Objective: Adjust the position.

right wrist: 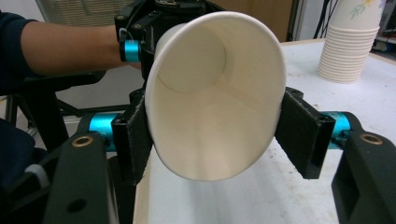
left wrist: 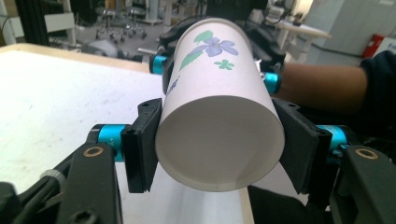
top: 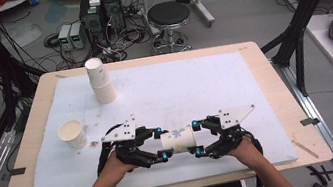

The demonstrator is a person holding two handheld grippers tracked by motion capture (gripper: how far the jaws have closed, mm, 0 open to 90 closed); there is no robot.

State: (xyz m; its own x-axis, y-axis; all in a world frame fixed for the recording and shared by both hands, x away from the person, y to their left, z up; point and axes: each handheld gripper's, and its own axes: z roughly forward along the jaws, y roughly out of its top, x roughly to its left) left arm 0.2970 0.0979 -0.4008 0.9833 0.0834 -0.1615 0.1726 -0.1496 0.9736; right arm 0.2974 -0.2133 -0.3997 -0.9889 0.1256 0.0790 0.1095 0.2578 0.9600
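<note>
Left gripper (top: 162, 146): jaws clamped on base end of flowered paper cup (top: 178, 140) | Right gripper (top: 196, 139): jaws squeezing its open rim oval | Cup: lying sideways between them, lower centre of high view

From up high I can't read the flowered paper cup (top: 178, 140) well: both ends sit behind the left gripper (top: 162, 144) and right gripper (top: 196, 138), and its print is too small to make out. In the right gripper view the stack of paper cups (right wrist: 350, 39) is cut off by the top edge. My forearms run out of the bottom edge.
</note>
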